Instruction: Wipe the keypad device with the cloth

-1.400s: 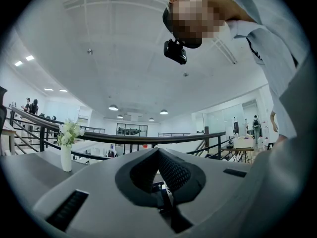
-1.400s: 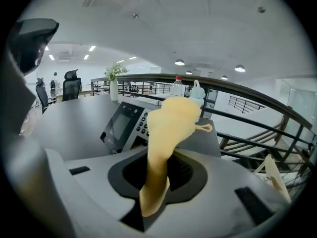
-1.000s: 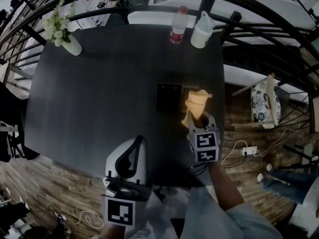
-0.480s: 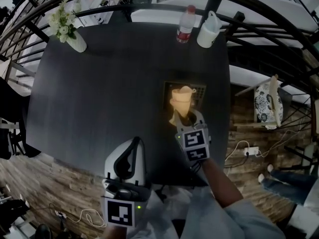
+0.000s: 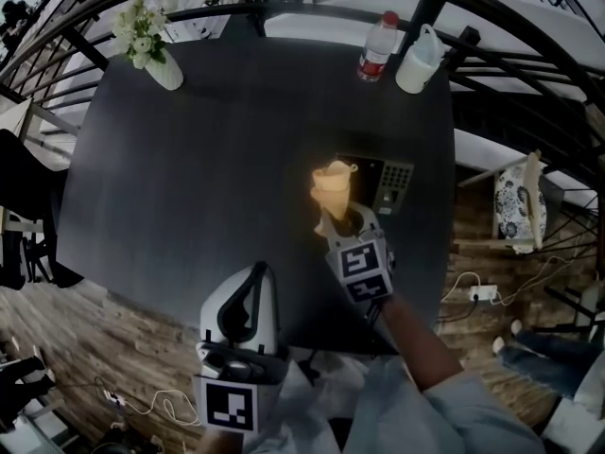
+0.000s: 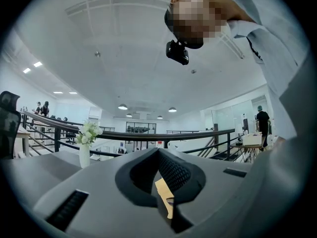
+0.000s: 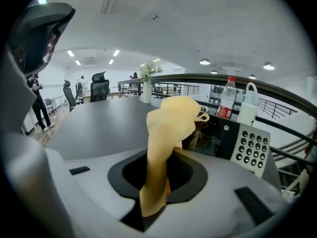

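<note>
Approach – right gripper (image 5: pixel 347 223) clamped on crumpled yellow cloth (image 5: pixel 332 183) near black-grey keypad device (image 5: pixel 394 181); left gripper (image 5: pixel 248 296) closed, empty. Next – lower cloth onto keys.

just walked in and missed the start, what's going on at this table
A person stands at a dark table with a gripper in each hand. The right gripper is shut on a bunched yellow cloth and holds it at the left part of the keypad device; whether the cloth touches the device is unclear. The left gripper is held back near the person's body, jaws together, away from the device. A bottle, a white jug and a vase of flowers stand along the far edge.
</note>
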{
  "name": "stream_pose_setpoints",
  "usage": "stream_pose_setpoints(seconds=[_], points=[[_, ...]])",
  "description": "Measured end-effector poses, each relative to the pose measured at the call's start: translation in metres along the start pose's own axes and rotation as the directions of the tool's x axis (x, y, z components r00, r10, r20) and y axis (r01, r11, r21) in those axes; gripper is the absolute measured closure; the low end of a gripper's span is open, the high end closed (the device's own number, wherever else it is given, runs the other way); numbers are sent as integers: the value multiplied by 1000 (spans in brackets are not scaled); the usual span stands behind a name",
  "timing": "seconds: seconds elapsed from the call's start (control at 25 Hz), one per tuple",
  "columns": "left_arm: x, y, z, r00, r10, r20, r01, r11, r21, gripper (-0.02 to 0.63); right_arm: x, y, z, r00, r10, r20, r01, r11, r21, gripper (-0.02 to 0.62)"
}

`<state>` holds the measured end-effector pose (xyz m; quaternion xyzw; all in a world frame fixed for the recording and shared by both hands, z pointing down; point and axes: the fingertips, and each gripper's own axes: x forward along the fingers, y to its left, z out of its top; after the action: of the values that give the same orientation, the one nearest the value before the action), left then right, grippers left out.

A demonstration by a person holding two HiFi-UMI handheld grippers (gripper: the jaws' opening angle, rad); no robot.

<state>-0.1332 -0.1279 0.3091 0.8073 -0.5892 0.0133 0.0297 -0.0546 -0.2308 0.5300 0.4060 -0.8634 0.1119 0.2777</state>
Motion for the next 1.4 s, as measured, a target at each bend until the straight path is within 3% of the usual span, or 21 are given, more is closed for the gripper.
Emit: stream_pose_setpoints(seconds=[0.2, 0.92, 1.4], points=[[-1, 5, -1, 1000, 2, 2, -2, 1000, -5, 594, 4, 3, 6, 1000, 4, 9, -4, 1000, -13, 525], [19, -23, 2, 996, -86, 19, 86, 996, -20, 594, -47, -85, -22, 978, -207, -13, 207, 976, 64, 525], [27, -43, 6, 992, -122, 28, 123, 992, -14, 594, -82, -125, -54, 954, -295, -49, 299, 946, 127, 525]])
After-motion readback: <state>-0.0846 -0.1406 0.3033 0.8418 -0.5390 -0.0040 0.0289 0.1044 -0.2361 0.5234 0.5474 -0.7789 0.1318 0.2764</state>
